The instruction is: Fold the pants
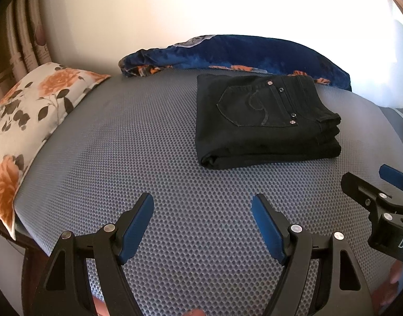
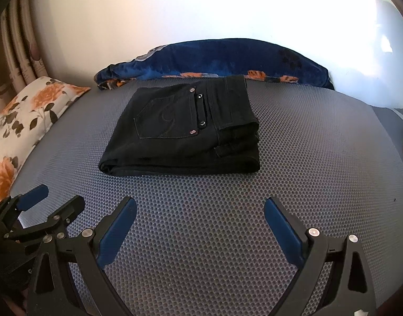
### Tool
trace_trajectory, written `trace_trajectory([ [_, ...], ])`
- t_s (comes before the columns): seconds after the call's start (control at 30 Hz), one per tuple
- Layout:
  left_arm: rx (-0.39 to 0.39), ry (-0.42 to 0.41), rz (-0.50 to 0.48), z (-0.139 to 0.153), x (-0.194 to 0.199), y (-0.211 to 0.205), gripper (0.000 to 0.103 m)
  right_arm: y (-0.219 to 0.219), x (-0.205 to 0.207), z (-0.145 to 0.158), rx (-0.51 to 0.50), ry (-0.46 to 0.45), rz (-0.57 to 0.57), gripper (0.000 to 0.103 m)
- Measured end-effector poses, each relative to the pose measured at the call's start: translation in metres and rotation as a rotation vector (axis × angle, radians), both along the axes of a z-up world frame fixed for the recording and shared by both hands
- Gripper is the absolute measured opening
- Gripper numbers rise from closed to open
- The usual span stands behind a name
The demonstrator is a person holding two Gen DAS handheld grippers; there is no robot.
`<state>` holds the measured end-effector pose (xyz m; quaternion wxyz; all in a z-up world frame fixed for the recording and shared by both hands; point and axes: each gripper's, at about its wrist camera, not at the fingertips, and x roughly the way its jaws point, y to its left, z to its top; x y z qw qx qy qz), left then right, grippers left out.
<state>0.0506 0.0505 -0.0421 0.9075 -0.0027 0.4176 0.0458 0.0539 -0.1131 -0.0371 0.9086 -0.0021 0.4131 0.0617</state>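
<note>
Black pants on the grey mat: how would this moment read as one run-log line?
pants: folded, pocket up, on mat | left gripper: open, empty | right gripper: open, empty | fold looks done

Floral pillow (image 1: 30, 113) left, blue blanket (image 1: 241, 52) behind, grey mat (image 1: 135, 158).

Folded pants (image 2: 180, 129) lying on mattress pad (image 2: 306, 158); pillow (image 2: 30, 121) at left edge, rolled blanket (image 2: 222, 60) behind, both tongs in front.
</note>
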Motion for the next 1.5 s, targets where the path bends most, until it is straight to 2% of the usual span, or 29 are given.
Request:
trace_trajectory([
  [1.5,0.020,0.019,-0.016,-0.005,0.002,-0.001,0.077,-0.003,0.004,-0.017,0.014,0.071,-0.016,0.096],
])
